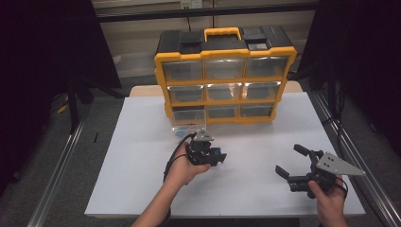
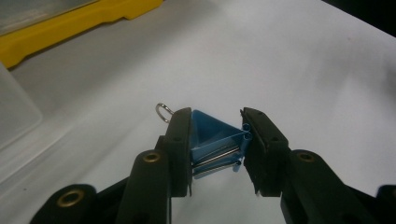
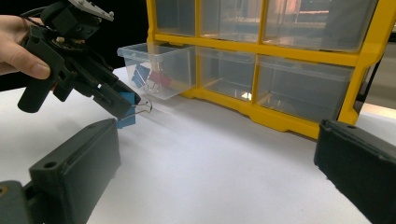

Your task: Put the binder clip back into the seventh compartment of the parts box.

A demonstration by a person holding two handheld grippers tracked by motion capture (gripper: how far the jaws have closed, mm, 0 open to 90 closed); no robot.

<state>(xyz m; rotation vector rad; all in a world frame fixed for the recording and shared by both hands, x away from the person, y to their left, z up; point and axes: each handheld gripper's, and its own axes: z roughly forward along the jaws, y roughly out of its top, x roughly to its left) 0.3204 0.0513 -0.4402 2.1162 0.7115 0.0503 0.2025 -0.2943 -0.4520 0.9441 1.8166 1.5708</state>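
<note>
While the blue binder clip (image 2: 212,140) sits pinched between its jaws, the left tool (image 2: 217,149) hangs just above the white counter (image 1: 142,156).

One wire handle (image 2: 162,112) of the clip juts past a jaw. Close by, a clear drawer (image 3: 159,70) pulled out of the yellow organizer (image 1: 225,75) holds more clips (image 3: 149,78), blue and red. Well apart to the right, the right tool (image 1: 289,161) rests low over the counter, its jaws spread wide with nothing between them.
</note>
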